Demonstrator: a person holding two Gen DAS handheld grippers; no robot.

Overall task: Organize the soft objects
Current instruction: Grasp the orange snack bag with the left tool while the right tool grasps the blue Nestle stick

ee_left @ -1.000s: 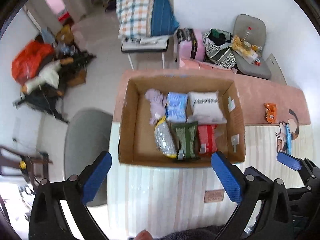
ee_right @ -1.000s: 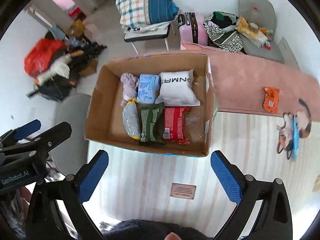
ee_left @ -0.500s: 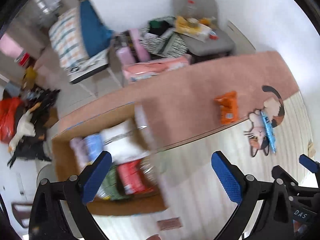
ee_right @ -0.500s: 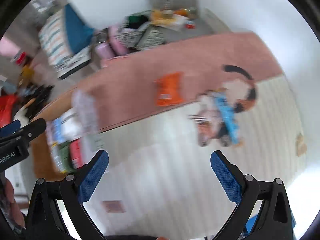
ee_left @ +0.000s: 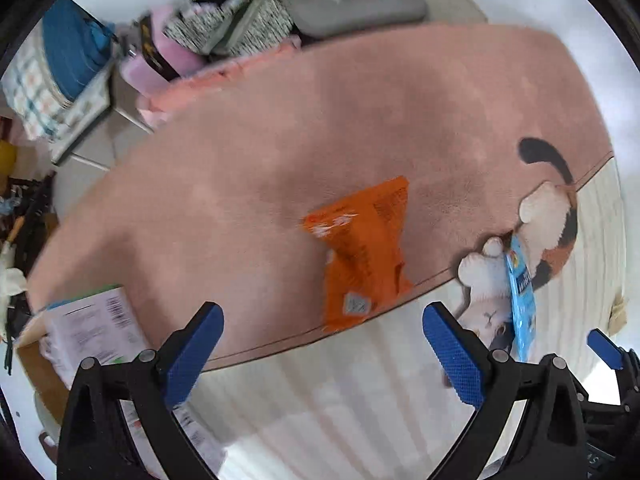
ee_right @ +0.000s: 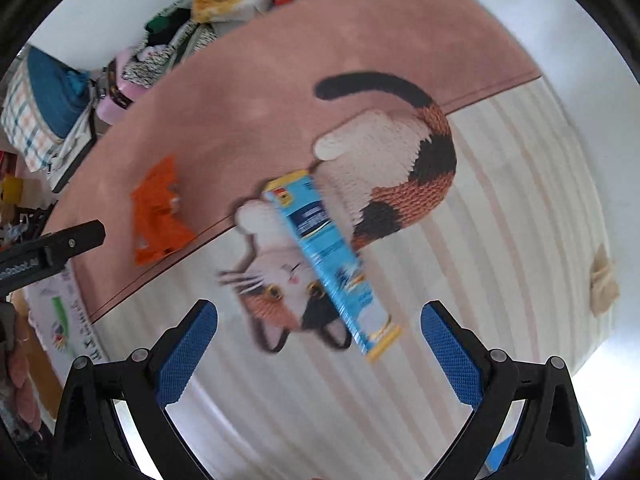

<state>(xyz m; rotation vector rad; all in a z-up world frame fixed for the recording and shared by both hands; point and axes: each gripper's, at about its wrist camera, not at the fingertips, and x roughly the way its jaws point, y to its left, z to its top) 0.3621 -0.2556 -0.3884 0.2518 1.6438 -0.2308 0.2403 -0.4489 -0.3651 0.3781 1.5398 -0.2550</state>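
Pink rug holds orange packet; cardboard box contents hidden.

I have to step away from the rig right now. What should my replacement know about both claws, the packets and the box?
Left claw: open, empty, aimed at the orange packet, which lies on the pink part of the rug at its border.
Right claw: open, empty, aimed at the long blue packet, which lies across the cat picture.
Cardboard box: only a corner shows at the far left; its contents are out of view.
Done: nothing is gripped.
Left: probably grip each packet and carry both to the box.
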